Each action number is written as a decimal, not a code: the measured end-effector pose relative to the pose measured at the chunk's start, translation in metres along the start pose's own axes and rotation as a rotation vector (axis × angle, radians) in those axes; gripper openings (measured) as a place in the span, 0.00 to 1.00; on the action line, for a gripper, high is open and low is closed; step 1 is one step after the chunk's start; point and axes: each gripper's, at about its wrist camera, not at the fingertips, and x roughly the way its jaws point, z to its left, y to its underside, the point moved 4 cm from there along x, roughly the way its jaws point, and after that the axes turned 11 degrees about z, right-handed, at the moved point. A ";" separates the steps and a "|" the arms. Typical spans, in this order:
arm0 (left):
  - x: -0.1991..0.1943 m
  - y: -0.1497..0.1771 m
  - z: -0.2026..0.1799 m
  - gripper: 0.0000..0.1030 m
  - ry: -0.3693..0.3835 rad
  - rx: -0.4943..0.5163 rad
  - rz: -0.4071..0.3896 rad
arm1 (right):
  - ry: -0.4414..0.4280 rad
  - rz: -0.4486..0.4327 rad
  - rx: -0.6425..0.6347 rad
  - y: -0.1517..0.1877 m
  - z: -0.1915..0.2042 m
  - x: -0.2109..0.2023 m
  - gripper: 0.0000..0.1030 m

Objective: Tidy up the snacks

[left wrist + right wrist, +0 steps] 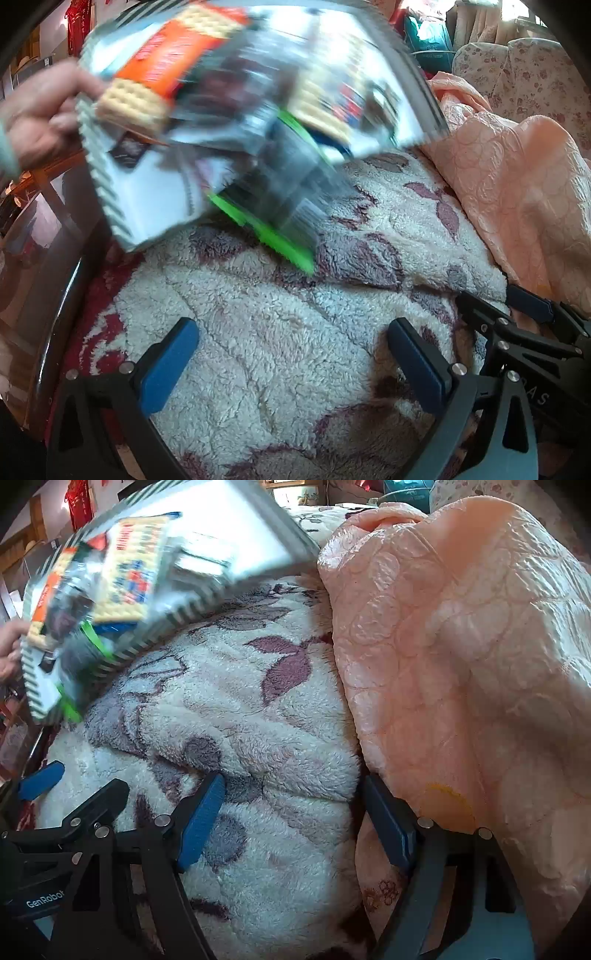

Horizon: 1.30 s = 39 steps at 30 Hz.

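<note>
A bare hand [40, 110] holds a white slatted basket [147, 192] tipped over the fluffy blanket at the upper left, blurred by motion. Snack packs are sliding out of it: an orange cracker pack [166, 62], a blue-printed cracker pack [325, 110] and a green-edged pack [273, 229]. The right wrist view shows the same basket [236, 528], its crackers [129, 572] and the hand [11, 646] at the top left. My left gripper [291, 332] stands open and empty below the basket. My right gripper [291, 790] is open and empty too, beside the left gripper [74, 786].
A cream fluffy blanket [277, 350] with purple leaf prints covers the surface. A crumpled peach quilt [461, 646] is piled along the right side. A glossy dark furniture edge [37, 295] runs down the left. Floral cushions [517, 74] sit at the back right.
</note>
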 end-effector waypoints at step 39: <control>0.000 -0.004 0.000 1.00 0.001 -0.001 0.001 | -0.005 0.003 0.004 0.001 0.000 0.001 0.76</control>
